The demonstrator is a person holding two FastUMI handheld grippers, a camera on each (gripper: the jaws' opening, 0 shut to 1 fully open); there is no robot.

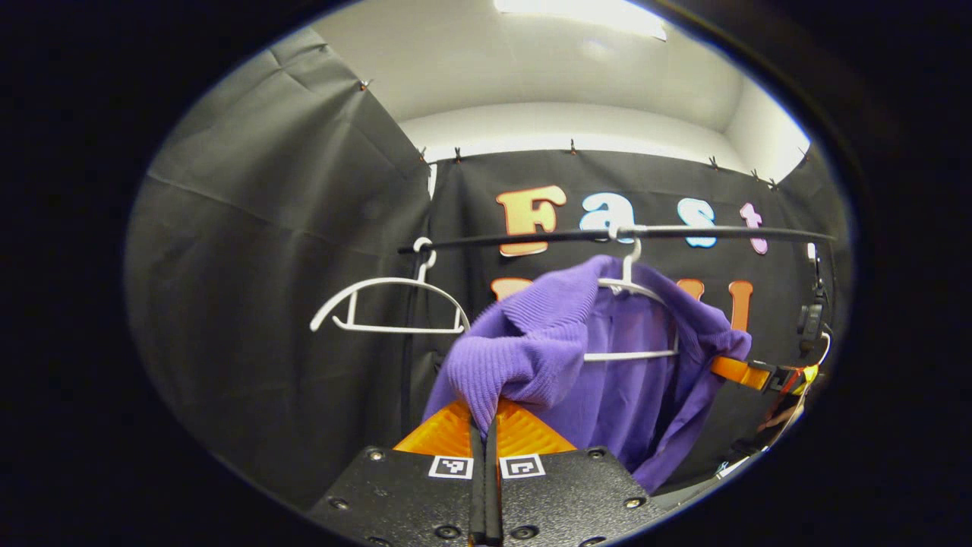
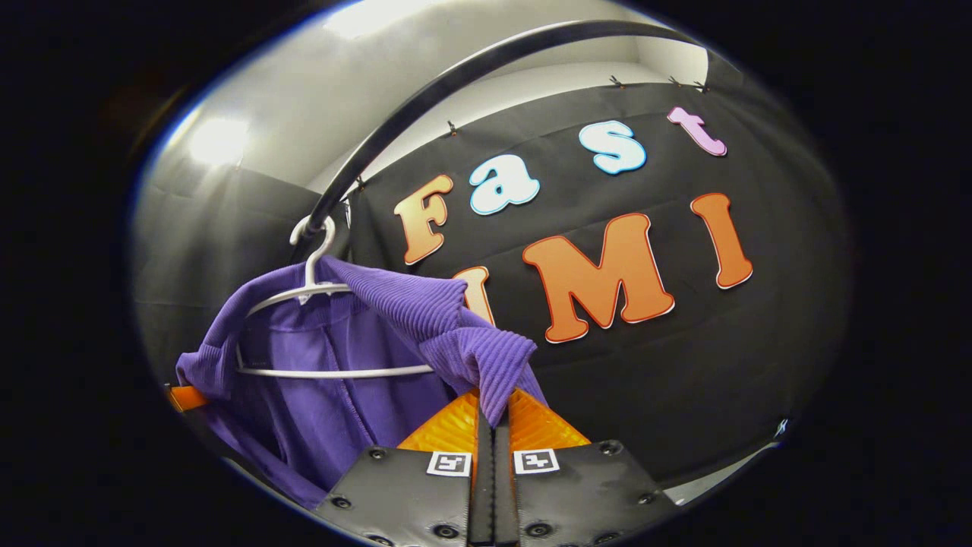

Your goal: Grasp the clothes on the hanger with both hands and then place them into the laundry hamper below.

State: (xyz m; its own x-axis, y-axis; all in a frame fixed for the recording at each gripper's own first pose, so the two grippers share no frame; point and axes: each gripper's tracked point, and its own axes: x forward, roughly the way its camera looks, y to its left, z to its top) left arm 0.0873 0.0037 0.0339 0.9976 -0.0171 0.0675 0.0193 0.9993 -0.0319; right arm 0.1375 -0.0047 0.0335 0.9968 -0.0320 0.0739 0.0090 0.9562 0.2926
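Right now the left gripper (image 1: 484, 425) is squeezed tight on a bunch of the purple sweater (image 1: 531, 349). Its two fingers are pressed together with the knit cloth pinched between them. In the right gripper view, the right gripper (image 2: 493, 422) is doing the same thing: it is closed on the other shoulder of the purple sweater (image 2: 425, 319), and a fold of cloth sticks up from between its fingers.

Going outward, the sweater is partly on its white hanger (image 1: 630, 304). Both shoulders look pulled off the ends of the hanger and bunched up near the grippers. The bottom bar of the hanger shows bare against the inside of the sweater. The hanger hooks on a black rail (image 1: 531, 239). A second white hanger (image 1: 387, 308) hangs on the same rail, off to the side, with nothing on it.

So the grabbing part looks done, with both hands holding. What is left, I think, is to pull the sweater all the way off the hanger and lower it into the laundry hamper, which sits somewhere below.
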